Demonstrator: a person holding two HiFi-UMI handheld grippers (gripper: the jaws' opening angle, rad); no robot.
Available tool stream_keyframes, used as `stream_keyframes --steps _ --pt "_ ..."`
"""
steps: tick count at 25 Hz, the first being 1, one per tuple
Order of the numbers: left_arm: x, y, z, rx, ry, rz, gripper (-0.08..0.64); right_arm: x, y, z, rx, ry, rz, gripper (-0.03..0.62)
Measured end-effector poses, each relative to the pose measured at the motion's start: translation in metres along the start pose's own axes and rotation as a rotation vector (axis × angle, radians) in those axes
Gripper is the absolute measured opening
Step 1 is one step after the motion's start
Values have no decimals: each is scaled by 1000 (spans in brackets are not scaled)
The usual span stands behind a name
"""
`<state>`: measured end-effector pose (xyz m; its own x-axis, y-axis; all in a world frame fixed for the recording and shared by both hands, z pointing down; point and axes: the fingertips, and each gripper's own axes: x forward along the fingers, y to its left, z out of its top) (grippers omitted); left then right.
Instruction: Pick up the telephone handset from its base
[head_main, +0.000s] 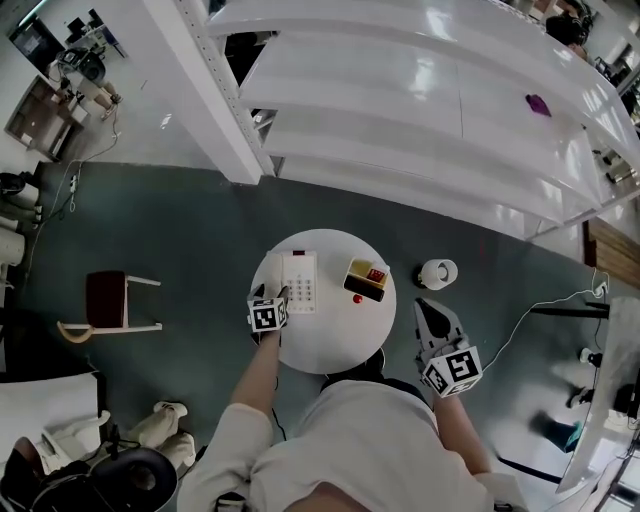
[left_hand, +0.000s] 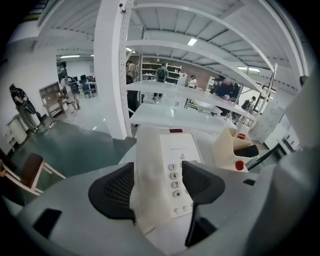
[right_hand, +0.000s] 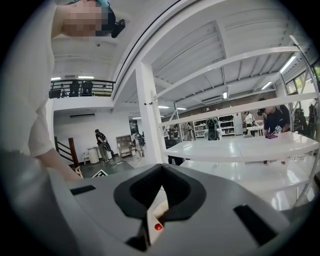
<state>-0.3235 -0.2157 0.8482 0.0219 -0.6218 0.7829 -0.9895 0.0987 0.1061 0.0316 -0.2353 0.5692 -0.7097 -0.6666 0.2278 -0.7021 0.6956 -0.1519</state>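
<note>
Person's pale sleeve (head_main: 240, 440) lowest in the head view, arm reaching up to the left gripper (head_main: 277, 294); this gripper sits at the left edge of the round white table (head_main: 330, 340), pointing steeply down onto the telephone.

Left gripper view: jaws stand wide apart; the handset (left_hand: 147, 150) lies between them, still in its cradle on the left side of the base (left_hand: 181, 145); left pad (left_hand: 112, 190) close against the handset's outer edge, right pad (left_hand: 202, 182) out over the keypad (left_hand: 175, 182), a strip of keys showing between pad and handset; no squeeze on it.

Right gripper (head_main: 425, 303) held off the table's right side, over the grey floor (head_main: 180, 230); in its own view the dark jaw tips meet, nothing clamped between them; a slice of the table shows through the loop below the tips.

On the table, right of the telephone (head_main: 300, 282): yellow box (head_main: 366, 277) with a black part and a red patch; small red round thing (head_main: 358, 298) just beside it, nearer the person.

Floor beyond: white round object (head_main: 437, 272) right of the table; stool (head_main: 108, 298) with a dark seat well off to the left; white cable (head_main: 540, 305) trailing right.

Farthest: white shelving (head_main: 420, 90), a purple item (head_main: 538, 103) on one shelf.
</note>
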Motion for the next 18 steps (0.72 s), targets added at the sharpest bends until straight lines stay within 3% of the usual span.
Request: stream_keyframes --steps 7,14,18 --pt "15 19 2 -9 20 45 291 -4 -5 -10 13 19 -17 8" --pt "28 26 3 -98 52 28 290 -9 -9 -17 25 36 -24 8" --pt "33 26 3 -86 69 24 290 -13 -11 -22 39 43 -35 8"
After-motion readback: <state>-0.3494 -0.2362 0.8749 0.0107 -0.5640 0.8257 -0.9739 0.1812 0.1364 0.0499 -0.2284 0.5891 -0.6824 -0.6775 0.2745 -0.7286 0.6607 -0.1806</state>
